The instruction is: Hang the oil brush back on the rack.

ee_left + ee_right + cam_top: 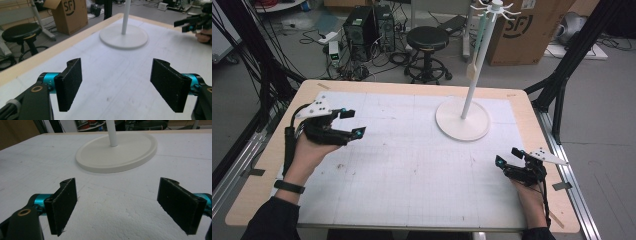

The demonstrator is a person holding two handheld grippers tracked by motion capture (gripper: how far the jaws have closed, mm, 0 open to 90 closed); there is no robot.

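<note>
A pale wooden desk (pixel 532 107) carries a white gridded mat (pixel 412 165) over most of its top, the sheet marked with small dark specks and scuffs near the middle. Toward the far right corner of the desk stands a white rack (pixel 463 119), a round flat base with a thin upright pole; a pale utensil (pixel 471 70) hangs from its top hooks. The left gripper (pixel 353 123) is held above the mat near the left edge, jaws spread wide with nothing between them. The right gripper (pixel 507 156) sits low near the right edge, jaws likewise wide apart and empty. Beyond the far edge, on a grey floor, are a black stool (pixel 427 40), computer towers (pixel 368 27), tangled cables and a cardboard box (pixel 527 30).
</note>
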